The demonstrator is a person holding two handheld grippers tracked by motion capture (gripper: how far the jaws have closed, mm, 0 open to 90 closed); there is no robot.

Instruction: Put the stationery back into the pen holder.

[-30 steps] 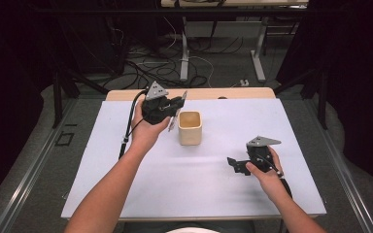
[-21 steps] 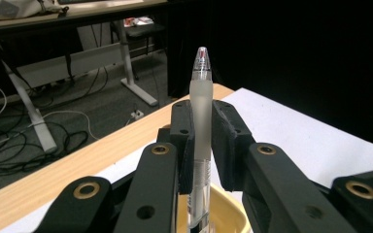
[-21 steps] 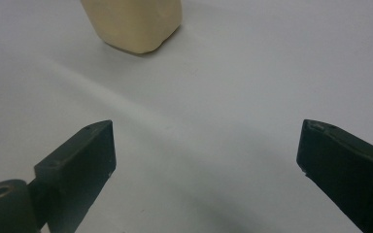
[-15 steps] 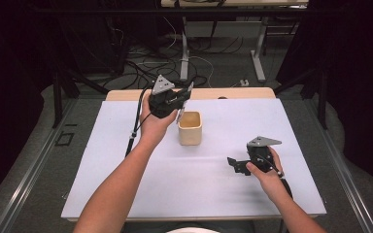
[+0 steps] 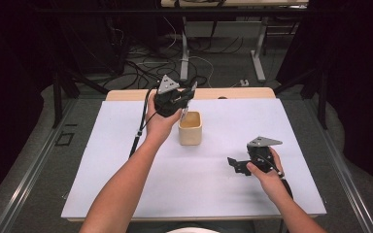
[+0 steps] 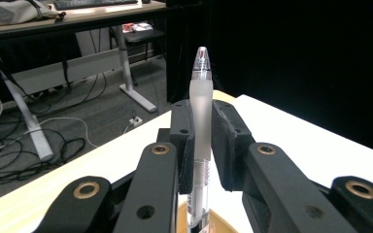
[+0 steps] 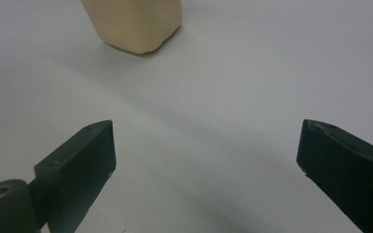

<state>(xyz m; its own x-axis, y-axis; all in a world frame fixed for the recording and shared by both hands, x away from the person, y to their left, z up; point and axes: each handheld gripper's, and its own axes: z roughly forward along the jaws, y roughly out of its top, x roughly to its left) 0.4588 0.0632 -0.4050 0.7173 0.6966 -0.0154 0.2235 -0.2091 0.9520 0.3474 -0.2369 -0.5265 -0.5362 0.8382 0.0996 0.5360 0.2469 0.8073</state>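
A frosted clear pen (image 6: 200, 111) stands upright between the jaws of my left gripper (image 6: 202, 119), which is shut on its barrel. In the high view the left gripper (image 5: 185, 98) hovers at the far left rim of a cream cup (image 5: 190, 130), and the pen's (image 5: 184, 115) lower end hangs over the cup's mouth. The cup's rim (image 6: 223, 225) shows just under the pen. My right gripper (image 5: 236, 166) rests low over the white table cover at the right, open and holding nothing. Its jaws (image 7: 209, 145) stand wide apart, facing the cup (image 7: 133, 22).
The white cover (image 5: 126, 160) lies over a wooden table whose far edge (image 5: 233, 93) shows behind the cup. A black cable (image 5: 141, 124) trails from the left gripper across the cover. Beyond the table are desk legs (image 5: 184, 53) and floor cables (image 5: 145, 65).
My left gripper has moved a little to the right with the pen, bringing it closer over the cup. The right gripper has stayed in place.
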